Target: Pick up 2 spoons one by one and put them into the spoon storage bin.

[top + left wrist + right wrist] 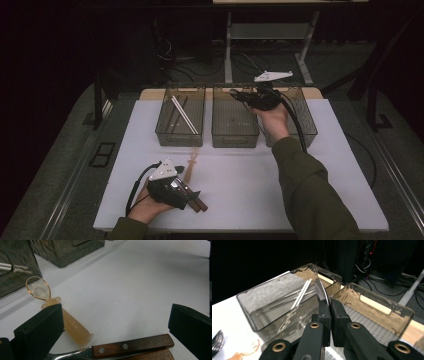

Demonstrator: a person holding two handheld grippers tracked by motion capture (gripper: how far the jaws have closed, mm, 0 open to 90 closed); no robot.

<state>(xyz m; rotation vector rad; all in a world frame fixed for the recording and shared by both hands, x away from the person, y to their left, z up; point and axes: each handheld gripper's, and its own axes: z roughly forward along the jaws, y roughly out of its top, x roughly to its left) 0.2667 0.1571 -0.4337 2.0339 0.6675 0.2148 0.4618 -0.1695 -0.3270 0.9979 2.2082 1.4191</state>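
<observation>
So the right gripper (239, 94) was up near the top middle of the high view, hovering over the middle bin (234, 131) of three clear bins. In the right gripper view its jaws were pinched tight on a shiny metal blade or utensil end (321, 291), which stuck up from between the pads; couldn't tell exactly what utensil it was. The left bin (165, 131) already had white chopsticks (184, 114) lying in it.

The left gripper (192, 196) sat low in the lower left of the high view, on the white table (250, 175). Its jaws were spread wide and gripping nothing. Between them, in the left gripper view, lay a wood-handled knife (132, 346), with a translucent orange spoon (60, 315) just beside the left jaw, bowl pointing toward the bins.
</observation>
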